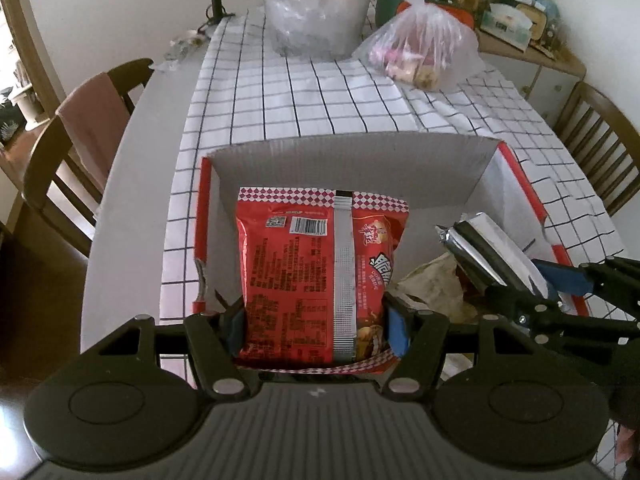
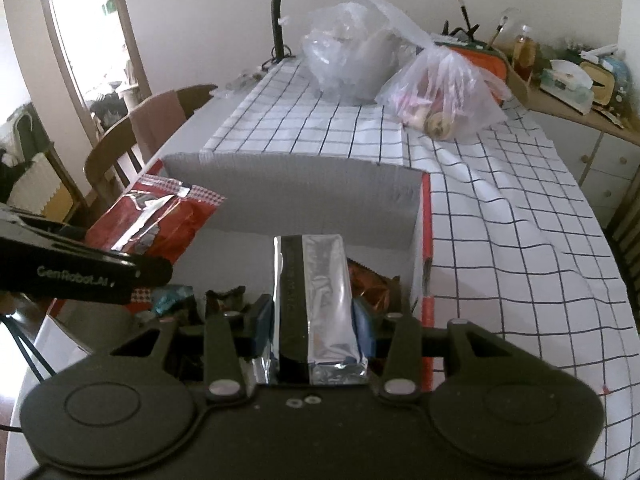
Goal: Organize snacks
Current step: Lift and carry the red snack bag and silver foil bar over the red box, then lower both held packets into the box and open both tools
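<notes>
My left gripper [image 1: 318, 326] is clamped on a red snack packet [image 1: 316, 276], blue pads pressing both of its side edges. The packet shows its back, with barcode and silver seam, at lower centre of the left wrist view, above the open cardboard box [image 1: 360, 168].

My right gripper [image 2: 314, 330] is clamped on a silver foil packet [image 2: 316, 300] with a black stripe, held at lower centre of the right wrist view over the same box [image 2: 300, 192]. In the left wrist view that foil packet [image 1: 480, 244] sits at right centre.

More wrappers [image 2: 372, 288] lie in the box bottom.

The box rests on a checked tablecloth [image 1: 300, 96]. At upper centre, two clear plastic bags [image 1: 420, 48] stand beside a lamp stem [image 2: 278, 20].
</notes>
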Demonstrator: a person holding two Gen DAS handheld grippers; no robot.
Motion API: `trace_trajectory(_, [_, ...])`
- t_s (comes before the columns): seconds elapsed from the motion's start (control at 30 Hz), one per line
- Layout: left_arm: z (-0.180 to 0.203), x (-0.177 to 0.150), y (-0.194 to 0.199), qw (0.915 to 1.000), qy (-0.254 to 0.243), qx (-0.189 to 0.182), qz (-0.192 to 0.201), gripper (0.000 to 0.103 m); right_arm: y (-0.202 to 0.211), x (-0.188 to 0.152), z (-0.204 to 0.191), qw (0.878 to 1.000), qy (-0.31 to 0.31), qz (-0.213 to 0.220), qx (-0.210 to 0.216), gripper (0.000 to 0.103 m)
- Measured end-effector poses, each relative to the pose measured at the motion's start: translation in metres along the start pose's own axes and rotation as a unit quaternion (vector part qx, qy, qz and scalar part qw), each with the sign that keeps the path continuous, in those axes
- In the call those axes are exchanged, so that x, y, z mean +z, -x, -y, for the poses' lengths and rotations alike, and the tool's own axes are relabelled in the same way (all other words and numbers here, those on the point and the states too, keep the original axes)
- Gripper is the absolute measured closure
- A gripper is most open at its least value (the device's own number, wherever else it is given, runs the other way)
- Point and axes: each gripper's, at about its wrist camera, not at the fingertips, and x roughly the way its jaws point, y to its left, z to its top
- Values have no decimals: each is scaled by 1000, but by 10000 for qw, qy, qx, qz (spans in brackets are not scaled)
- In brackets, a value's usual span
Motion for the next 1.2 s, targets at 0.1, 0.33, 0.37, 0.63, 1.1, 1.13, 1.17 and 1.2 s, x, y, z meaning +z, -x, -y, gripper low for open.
trace_trajectory(0.1, [1,-2,-10,10000,-28,25,-88,38,-8,-2,-2,9999,60,-94,-25,62])
trace_trajectory(0.33, [5,-4,-26,9996,-108,58,-234,38,-20,-5,-6,9995,201,-225,-43,62])
trace_trajectory(0.37, [5,-5,-27,9996,-120,57,-253,38,-21,-6,-6,9995,222,-237,-41,62])
trace_trajectory(0.63, [7,-4,-35,9991,-182,111,-372,38,-29,-7,-10,9990,276,-338,-38,62])
trace_trajectory(1.1, [5,-8,-29,9992,-179,143,-322,36,-26,-6,-12,9992,219,-344,-44,54])
trace_trajectory(1.13, [3,-8,-28,9993,-168,145,-307,36,-25,-6,-13,9992,196,-334,-42,53])
trace_trajectory(1.17, [2,-9,-26,9994,-153,149,-285,36,-24,-6,-12,9993,167,-326,-33,53])
trace_trajectory(1.2, [0,-10,-24,9995,-137,136,-269,36,-22,-6,-11,9994,137,-312,-21,53])
